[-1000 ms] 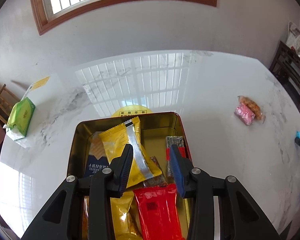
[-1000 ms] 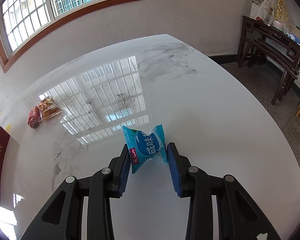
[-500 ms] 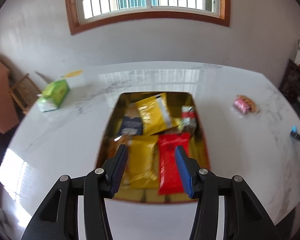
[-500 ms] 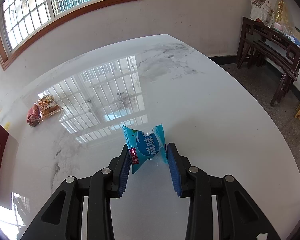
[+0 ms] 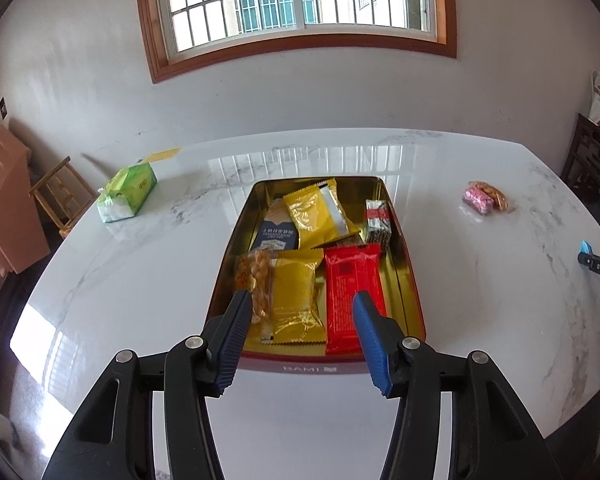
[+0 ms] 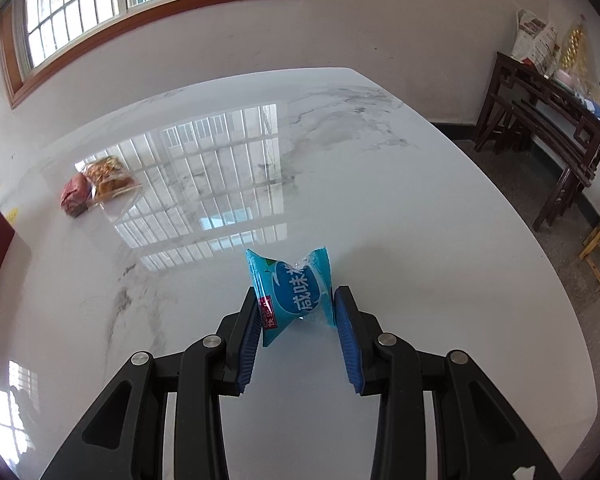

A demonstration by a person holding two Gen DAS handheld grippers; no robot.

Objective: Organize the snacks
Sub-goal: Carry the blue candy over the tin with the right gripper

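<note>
White marble table (image 5: 140, 300) fills both views, glossy, window reflected in it. On it, the open gold-lined tin (image 5: 410, 280) with a red outer wall, near the table's front edge in the left wrist view; its red side also shows at the left edge of the right wrist view. Green tissue pack (image 5: 128, 196) sits well apart, far left of the tin.

Inside the tin (crowded, some overlap): red packet (image 5: 352, 292) front right, yellow packet (image 5: 296, 300) just left of it, a clear peanut packet (image 5: 254, 280) against the left wall, a second yellow packet (image 5: 320, 212) tilted at the back over a dark blue packet (image 5: 278, 234), small red-and-silver packet (image 5: 378, 224) back right.

Left gripper (image 5: 302, 308) hangs above the tin's front end, jaws opening, nothing between them.

Right gripper (image 6: 296, 300) is clamped on a blue snack packet (image 6: 294, 290), both pads pressing its sides, packet pinched and puckered, over bare table.

Loose on the table, right of the tin: a pink packet (image 5: 476, 200) touching a clear packet of orange-brown snacks (image 5: 496, 198).
</note>
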